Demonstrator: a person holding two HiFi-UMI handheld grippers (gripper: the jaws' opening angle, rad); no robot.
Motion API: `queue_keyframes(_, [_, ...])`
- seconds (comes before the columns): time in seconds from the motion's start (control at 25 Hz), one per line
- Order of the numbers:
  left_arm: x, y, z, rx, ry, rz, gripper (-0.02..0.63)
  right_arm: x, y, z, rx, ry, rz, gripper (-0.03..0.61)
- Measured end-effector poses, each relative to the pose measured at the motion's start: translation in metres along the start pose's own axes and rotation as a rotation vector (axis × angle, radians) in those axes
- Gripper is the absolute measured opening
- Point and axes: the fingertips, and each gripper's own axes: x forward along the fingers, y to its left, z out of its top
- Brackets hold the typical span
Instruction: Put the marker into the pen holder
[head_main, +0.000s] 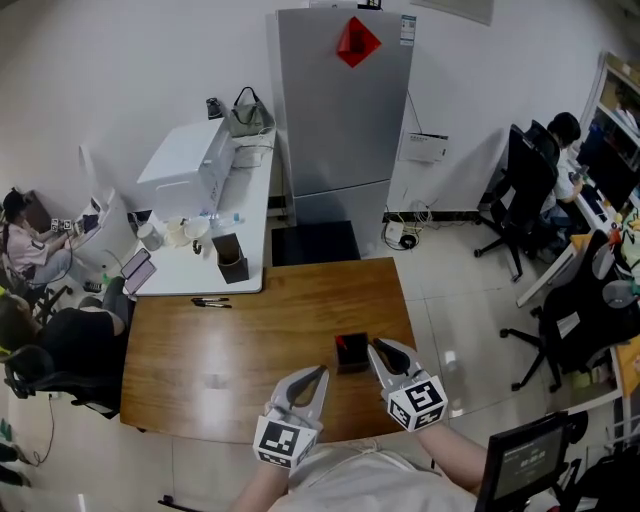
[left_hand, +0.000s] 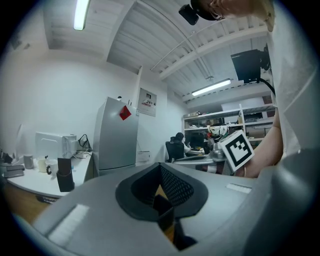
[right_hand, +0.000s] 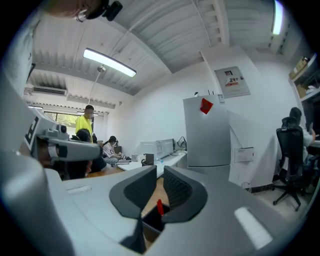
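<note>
A black pen holder (head_main: 351, 352) stands on the brown wooden table (head_main: 230, 350), near its front right. A red marker (right_hand: 159, 207) stands inside the holder (right_hand: 151, 224), its tip showing just above the rim. My right gripper (head_main: 378, 346) hovers just right of the holder. In the right gripper view its jaws (right_hand: 157, 176) stand a narrow gap apart, with nothing pressed between the pads and the holder visible below them. My left gripper (head_main: 320, 372) sits to the holder's lower left, near the table's front edge. Its jaws (left_hand: 160, 186) look closed and hold nothing.
A white side table (head_main: 250, 215) at the back left carries a printer (head_main: 190, 160), cups and another dark holder (head_main: 230, 258), with two markers (head_main: 211, 302) at its front edge. A grey refrigerator (head_main: 340, 110) stands behind. Office chairs (head_main: 525, 190) and seated people fill both sides.
</note>
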Motion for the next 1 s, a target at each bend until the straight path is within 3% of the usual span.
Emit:
queue_keyframes(0.24, [0.003,-0.006,0.002,0.006,-0.013,-0.018,0.015,-0.041,0.020,0.038,-0.091,-0.105,-0.001,0.000])
queue_keyframes(0.52, [-0.004,-0.018,0.004,0.017,-0.023,-0.056,0.015,-0.057,0.030,0.016,-0.062,-0.060,-0.037,0.000])
queue_keyframes(0.72, [-0.021,-0.024,-0.010,-0.032,0.011,-0.066,0.015,-0.070,0.052,0.006,-0.053,-0.034,-0.048,0.000])
queue_keyframes(1.0, [-0.044,-0.042,-0.037,-0.040,0.050,-0.101,0.015,-0.095,0.071,-0.026,0.014,0.027,-0.101,0.000])
